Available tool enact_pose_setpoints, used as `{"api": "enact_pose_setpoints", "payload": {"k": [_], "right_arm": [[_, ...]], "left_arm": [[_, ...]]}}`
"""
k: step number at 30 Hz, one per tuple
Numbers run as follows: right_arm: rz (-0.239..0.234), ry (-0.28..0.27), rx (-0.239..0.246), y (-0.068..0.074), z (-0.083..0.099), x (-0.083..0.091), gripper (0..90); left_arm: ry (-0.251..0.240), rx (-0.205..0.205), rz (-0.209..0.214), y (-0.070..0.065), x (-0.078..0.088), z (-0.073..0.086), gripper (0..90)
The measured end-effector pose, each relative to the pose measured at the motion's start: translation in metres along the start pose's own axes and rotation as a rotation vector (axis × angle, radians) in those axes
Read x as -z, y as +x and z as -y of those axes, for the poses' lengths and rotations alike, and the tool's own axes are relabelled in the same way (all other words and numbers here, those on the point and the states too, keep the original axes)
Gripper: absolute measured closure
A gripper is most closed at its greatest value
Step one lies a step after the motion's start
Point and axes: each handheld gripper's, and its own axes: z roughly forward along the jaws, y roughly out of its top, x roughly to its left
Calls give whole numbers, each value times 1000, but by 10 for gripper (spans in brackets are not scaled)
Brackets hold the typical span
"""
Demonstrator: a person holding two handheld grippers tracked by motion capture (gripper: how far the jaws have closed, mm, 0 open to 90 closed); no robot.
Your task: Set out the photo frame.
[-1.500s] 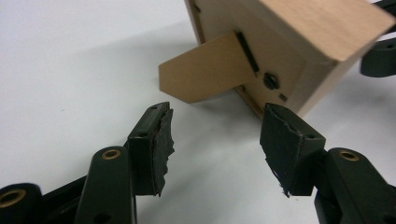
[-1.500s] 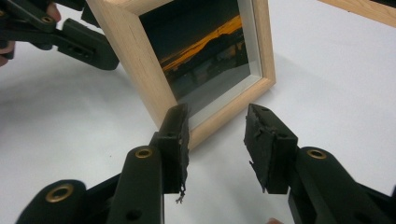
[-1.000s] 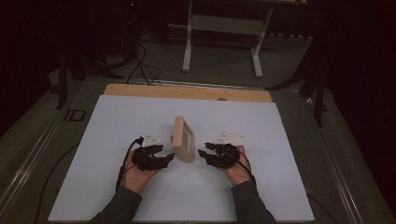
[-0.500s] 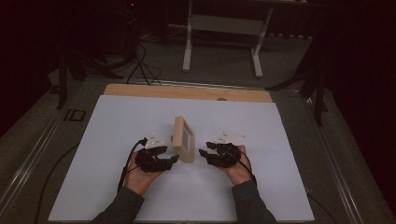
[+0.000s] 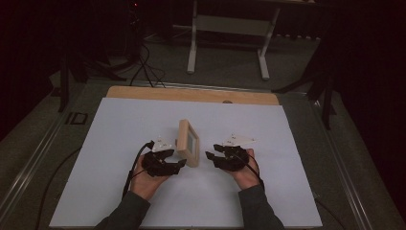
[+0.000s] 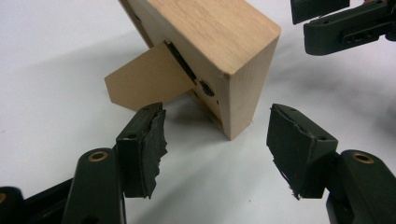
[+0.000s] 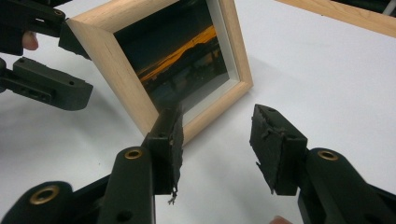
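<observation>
From high view, I see wooden picture frame [image 5: 187, 142] upright between left gripper [image 5: 178, 161] and right gripper [image 5: 210, 156] on white table [image 5: 119, 129]. Left gripper view: jaws apart, just been opening, frame's back corner [image 6: 233, 70] ahead, cardboard stand [image 6: 144, 84] beside, untouched. Right gripper view: jaws apart, just widening, frame's sunset photo [image 7: 182, 60] ahead, unheld.

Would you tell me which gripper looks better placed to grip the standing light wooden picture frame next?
Probably left: the left gripper has the light wooden picture frame's near corner just ahead of its open jaws, while the right gripper faces its glass front.
</observation>
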Motion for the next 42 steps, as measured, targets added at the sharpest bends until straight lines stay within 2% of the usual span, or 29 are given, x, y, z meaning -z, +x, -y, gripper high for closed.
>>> {"api": "enact_pose_setpoints", "payload": {"k": [10, 19, 20, 29, 34, 36, 42], "right_arm": [[6, -2, -6, -2, 0, 0, 531], [7, -6, -10, -2, 0, 1, 530], [6, -10, -10, -3, 0, 1, 528], [3, -6, -9, -2, 0, 0, 525], [3, -6, -9, -2, 0, 0, 525], [3, -6, -11, -2, 0, 1, 525], [3, -9, -10, -3, 0, 1, 525]], "left_arm": [[-17, 19, 4, -1, -5, -9, 352], [-25, 34, -22, -4, -11, -17, 325], [-40, 32, -51, -4, -12, -20, 325], [-38, 59, -48, -6, -16, -26, 302], [-50, 81, -49, -7, -17, -29, 320], [-61, 88, -42, -7, -16, -30, 355], [-58, 108, -51, -7, -18, -30, 391]]}}
